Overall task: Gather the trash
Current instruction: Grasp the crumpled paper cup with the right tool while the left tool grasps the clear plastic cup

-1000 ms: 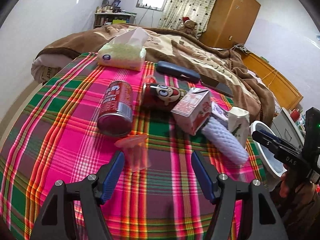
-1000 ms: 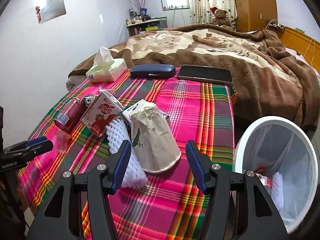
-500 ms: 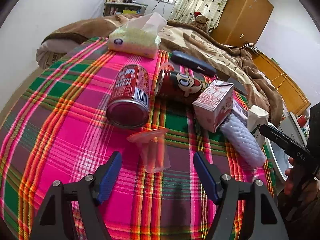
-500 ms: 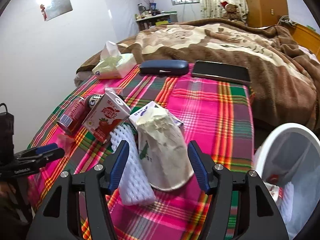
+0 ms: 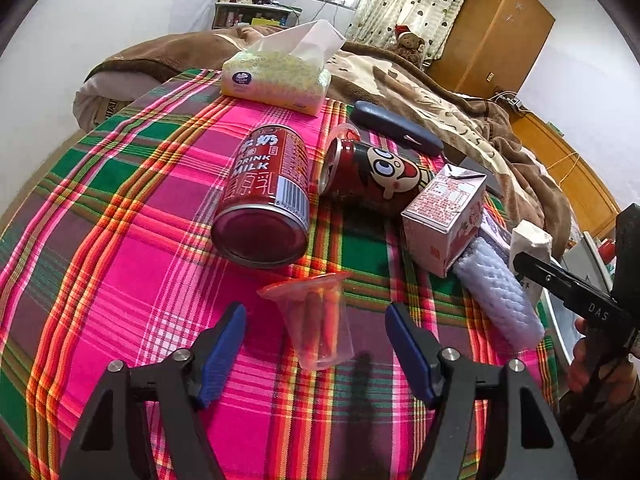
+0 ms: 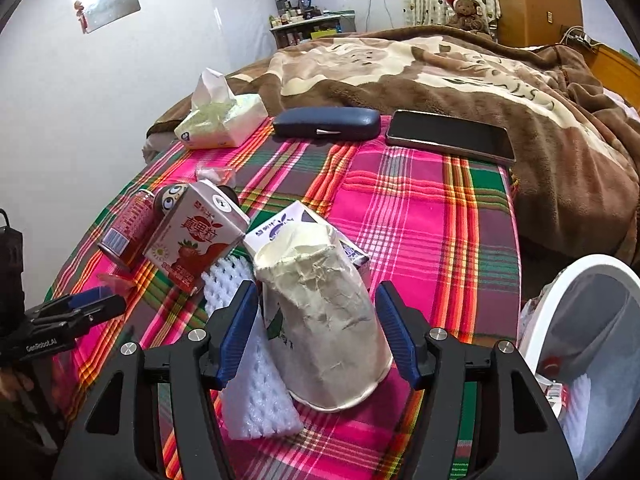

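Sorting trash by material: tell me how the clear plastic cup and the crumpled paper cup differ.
The clear plastic cup is see-through and smooth; the crumpled white paper cup is opaque and creased. The plastic cup lies alone on the plaid cloth; the paper cup leans against a white foam net sleeve. Both lie tipped over between open jaws.

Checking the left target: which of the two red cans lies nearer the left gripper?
The red milk can, base facing the left gripper; the cartoon-face can lies farther back, beside the carton.

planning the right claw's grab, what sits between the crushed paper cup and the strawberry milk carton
A white foam net sleeve lies between the crushed paper cup and the strawberry milk carton, one end tucked under the carton. The right wrist view shows it best.
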Demonstrator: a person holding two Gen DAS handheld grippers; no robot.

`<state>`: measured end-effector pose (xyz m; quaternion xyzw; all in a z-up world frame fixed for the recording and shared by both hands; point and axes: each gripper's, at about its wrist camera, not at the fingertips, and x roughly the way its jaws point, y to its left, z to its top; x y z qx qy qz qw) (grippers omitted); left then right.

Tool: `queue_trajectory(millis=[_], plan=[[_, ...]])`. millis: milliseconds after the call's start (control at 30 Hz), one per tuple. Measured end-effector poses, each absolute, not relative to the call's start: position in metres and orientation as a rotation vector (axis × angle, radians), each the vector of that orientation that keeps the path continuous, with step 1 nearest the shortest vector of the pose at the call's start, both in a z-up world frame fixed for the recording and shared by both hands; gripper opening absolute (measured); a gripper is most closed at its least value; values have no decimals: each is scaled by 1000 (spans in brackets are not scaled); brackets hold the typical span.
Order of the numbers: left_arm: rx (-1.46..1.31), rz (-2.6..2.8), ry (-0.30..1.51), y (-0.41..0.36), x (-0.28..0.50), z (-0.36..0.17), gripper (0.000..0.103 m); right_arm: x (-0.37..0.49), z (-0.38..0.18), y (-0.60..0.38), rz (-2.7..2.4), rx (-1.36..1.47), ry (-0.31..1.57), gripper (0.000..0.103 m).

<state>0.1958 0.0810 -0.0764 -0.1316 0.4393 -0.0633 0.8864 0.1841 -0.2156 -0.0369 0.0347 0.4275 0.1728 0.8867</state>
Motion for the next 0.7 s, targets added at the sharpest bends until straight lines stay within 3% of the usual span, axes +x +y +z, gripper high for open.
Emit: queue_trajectory(millis=[100,400,567,700], plan=[[-250,-111,914,80,197,-77,63,183,-38,-216,358,79,889,62],[-234,-87,915,83,196,-77,40,180,-36,-215,346,78,868,44],[-234,-88,915,83,194,-77,33,178,-35,-217,346,88,864,41],[-237,-92,914,82,193,-77,33,176,-34,-218,338,93,855,39]])
